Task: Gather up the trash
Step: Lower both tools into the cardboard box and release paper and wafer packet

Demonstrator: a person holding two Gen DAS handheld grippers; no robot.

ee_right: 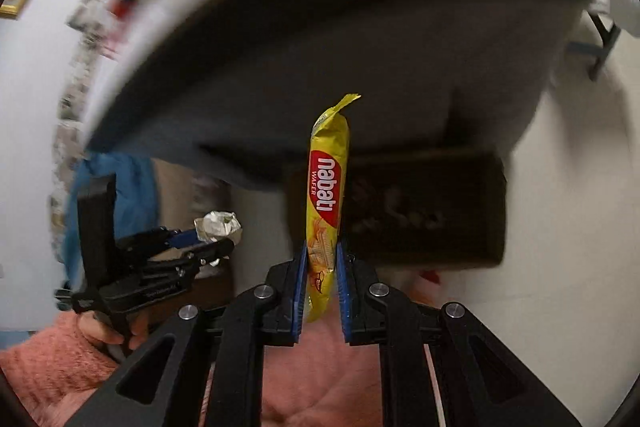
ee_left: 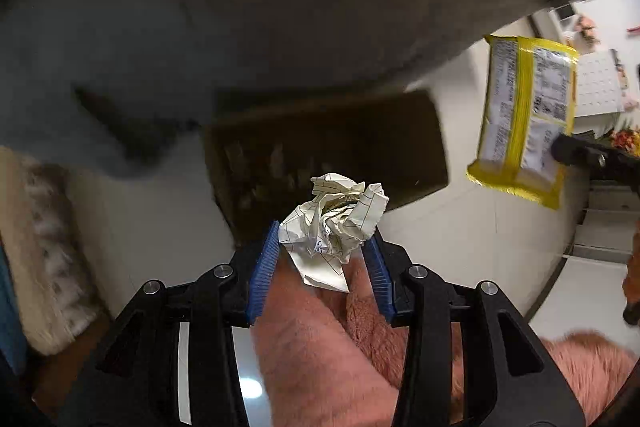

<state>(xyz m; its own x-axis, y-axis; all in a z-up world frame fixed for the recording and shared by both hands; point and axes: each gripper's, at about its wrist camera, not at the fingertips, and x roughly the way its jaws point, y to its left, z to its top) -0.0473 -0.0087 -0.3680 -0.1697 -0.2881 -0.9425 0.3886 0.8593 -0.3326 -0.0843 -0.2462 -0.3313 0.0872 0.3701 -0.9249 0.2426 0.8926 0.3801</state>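
My left gripper (ee_left: 324, 239) is shut on a crumpled ball of lined paper (ee_left: 334, 217), held in the air above the floor; it also shows in the right wrist view (ee_right: 218, 225). My right gripper (ee_right: 322, 247) is shut on a yellow Nabati wafer wrapper (ee_right: 326, 195), held upright; its back shows in the left wrist view (ee_left: 524, 119). A dark brown box (ee_left: 328, 155) stands on the floor under the table edge, just beyond both grippers, with pale scraps inside (ee_right: 424, 211).
A round white table (ee_right: 320, 27) looms overhead. White tiled floor (ee_left: 460, 227) surrounds the box. A blue cloth (ee_right: 120, 187) hangs at left. A pink fuzzy sleeve (ee_left: 320, 347) lies below the grippers. Shelves and flowers (ee_left: 612, 131) stand at right.
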